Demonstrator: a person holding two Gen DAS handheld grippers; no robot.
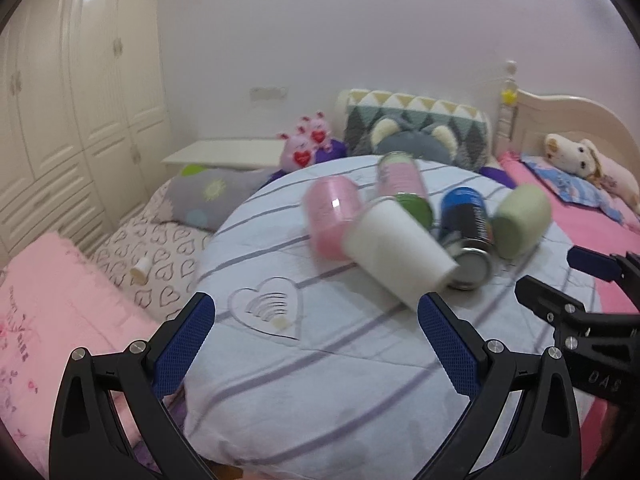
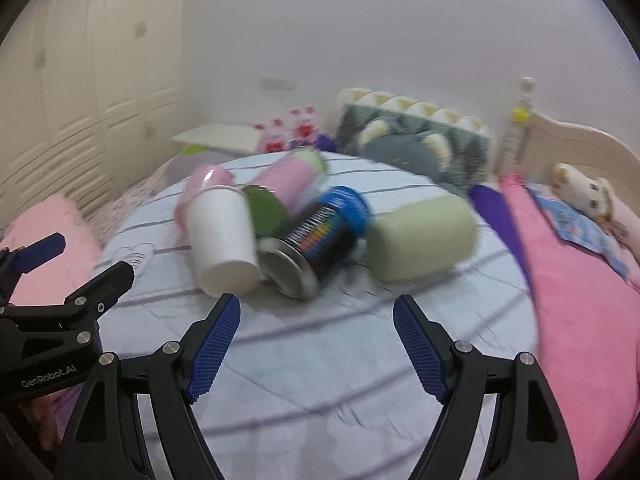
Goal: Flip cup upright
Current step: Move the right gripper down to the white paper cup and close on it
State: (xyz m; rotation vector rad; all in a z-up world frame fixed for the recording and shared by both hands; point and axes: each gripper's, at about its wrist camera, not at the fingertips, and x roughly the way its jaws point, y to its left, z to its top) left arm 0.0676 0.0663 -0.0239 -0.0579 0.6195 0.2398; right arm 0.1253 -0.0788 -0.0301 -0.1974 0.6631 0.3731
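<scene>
A round surface covered in a pale blue striped quilt [image 1: 320,380] is sitting on a bed, and a loose cluster of containers is lying on its far half. A white cup [image 1: 398,252] is lying on its side in the middle of the cluster, with one flat end pointing toward the cameras; blur is making it hard to tell which end is the mouth. A pink cup [image 1: 330,216] is lying just behind and to its left, touching it. A dark can with a blue band [image 1: 466,232] is lying on its side just to the right of the white cup, its metal end facing forward. A pale green cup [image 1: 520,220] is lying on its side to the right of the can. A pink-labelled can [image 1: 400,178] and a green disc [image 1: 416,208] are lying behind the white cup. The left gripper [image 1: 316,320] is hovering over the near part of the quilt with its blue-padded jaws spread wide and nothing between them, its right finger tip close to the white cup. The right gripper [image 2: 316,316] is likewise gaping wide and holding nothing, pointing at the white cup and can. Stuffed toys and a patterned cushion [image 1: 416,120] are resting by the headboard [image 1: 560,116].
</scene>
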